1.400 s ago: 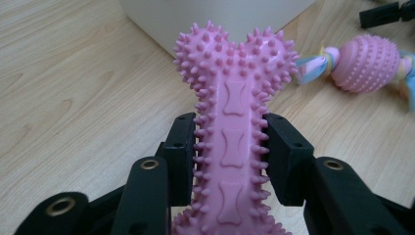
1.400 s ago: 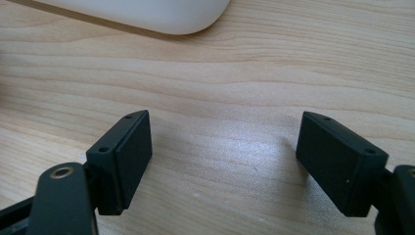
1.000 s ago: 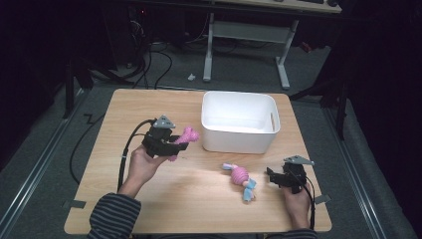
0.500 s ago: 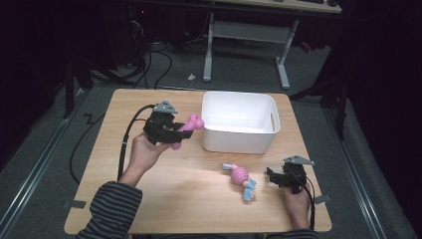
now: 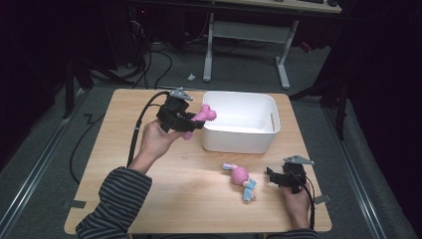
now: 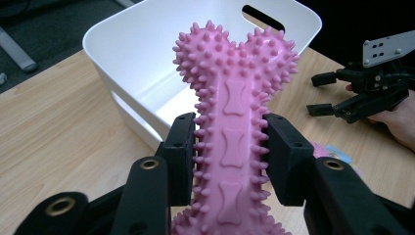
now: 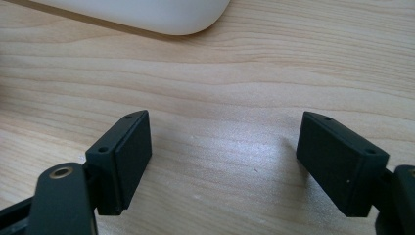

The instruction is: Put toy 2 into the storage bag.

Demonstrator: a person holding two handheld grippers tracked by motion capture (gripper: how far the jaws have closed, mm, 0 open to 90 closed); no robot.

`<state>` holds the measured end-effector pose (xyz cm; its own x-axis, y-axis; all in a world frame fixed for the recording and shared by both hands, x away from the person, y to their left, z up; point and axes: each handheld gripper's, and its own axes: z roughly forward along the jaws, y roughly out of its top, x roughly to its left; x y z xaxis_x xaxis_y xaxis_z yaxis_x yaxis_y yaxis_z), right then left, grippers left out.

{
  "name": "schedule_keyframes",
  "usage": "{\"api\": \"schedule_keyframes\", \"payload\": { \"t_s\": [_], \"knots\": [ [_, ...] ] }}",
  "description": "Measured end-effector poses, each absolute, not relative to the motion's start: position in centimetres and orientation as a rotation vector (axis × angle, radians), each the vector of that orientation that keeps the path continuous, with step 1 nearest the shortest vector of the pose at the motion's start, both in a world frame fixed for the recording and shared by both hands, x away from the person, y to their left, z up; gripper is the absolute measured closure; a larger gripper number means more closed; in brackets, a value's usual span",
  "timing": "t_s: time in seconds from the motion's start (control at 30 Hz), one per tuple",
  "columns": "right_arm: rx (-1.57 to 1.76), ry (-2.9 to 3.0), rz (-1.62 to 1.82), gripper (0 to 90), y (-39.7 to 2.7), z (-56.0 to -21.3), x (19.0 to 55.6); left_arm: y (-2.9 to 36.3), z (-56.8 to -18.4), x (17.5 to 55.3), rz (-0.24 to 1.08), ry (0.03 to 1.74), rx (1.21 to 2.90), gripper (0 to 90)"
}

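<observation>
One spiky pink bone toy (image 6: 234,98) sits clamped in the left gripper (image 5: 185,121), raised just beside the white bin (image 5: 263,102). Carrying step; next, over the bin's rim and release. Right gripper (image 5: 278,178) rests apart, empty.

Bin (image 5: 239,130) toward the far middle of the desk (image 5: 124,184), spiked bone toy (image 5: 199,119) raised just left of its near-left corner, second toy (image 5: 241,178) flat on the desk before the bin, right gripper (image 5: 272,176) just beside it on the right.
</observation>
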<state>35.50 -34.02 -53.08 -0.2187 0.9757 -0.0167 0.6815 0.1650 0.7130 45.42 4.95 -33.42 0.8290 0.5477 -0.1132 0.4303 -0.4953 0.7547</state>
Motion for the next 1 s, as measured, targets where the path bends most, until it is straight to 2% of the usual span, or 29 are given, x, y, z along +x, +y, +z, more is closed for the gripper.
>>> {"api": "schedule_keyframes", "payload": {
  "t_s": [0.67, 1.0],
  "knots": [
    [1.567, 1.966, 0.809, 21.1, -34.0, -53.1, 35.5, 0.9, -31.7, 47.7, 0.143, 0.658, 2.210, 58.6],
    [1.566, 1.966, 0.808, 21.0, -34.0, -53.1, 35.5, -0.7, -32.4, 48.8, 0.153, 0.652, 2.212, 58.5]
  ]
}}
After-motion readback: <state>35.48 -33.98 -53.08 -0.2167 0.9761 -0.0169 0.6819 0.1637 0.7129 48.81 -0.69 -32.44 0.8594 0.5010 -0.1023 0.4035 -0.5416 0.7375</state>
